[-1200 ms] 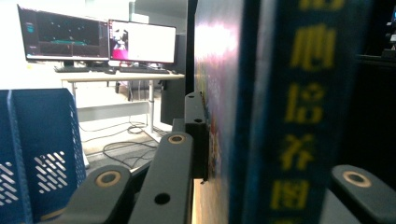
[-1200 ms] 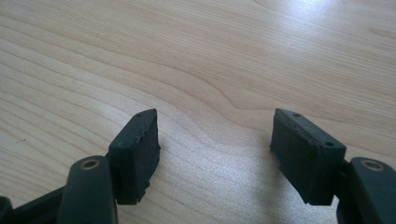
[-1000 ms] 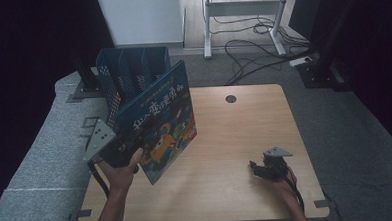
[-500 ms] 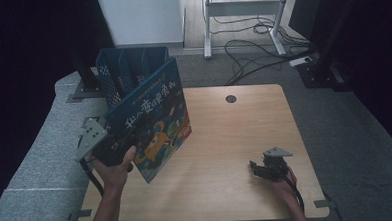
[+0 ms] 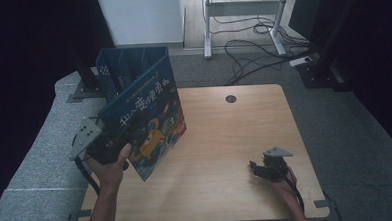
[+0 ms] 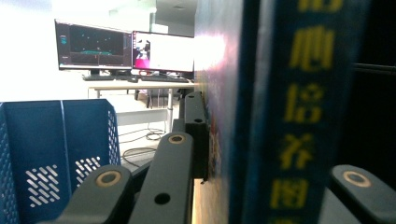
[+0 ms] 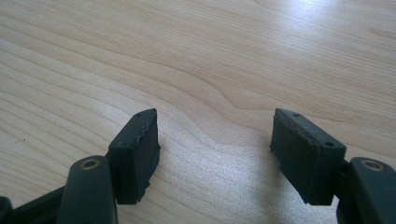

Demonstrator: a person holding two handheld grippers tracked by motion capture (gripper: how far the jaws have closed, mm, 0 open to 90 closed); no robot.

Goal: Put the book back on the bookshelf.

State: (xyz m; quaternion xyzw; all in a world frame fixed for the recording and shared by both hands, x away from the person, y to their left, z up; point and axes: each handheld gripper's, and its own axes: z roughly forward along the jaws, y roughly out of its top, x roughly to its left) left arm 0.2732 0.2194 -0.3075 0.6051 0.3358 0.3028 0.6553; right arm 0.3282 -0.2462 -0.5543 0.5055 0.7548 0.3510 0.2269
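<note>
blue perforated plastic file rack [image 5: 124,68] stands at the wooden counter's [image 5: 225,139] far left corner. just before it, the left gripper [image 5: 116,144] has its fingers clamped on a tilted blue picture book [image 5: 147,122]. right gripper [image 7: 215,140] rests on the counter, fingers wide, empty.

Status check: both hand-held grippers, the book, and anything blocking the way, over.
Left hand-held gripper shut on blue hardcover picture book, held tilted above wooden table. Right hand-held gripper open, empty, low over table. Blue perforated plastic file rack just behind book; nothing between.
</note>
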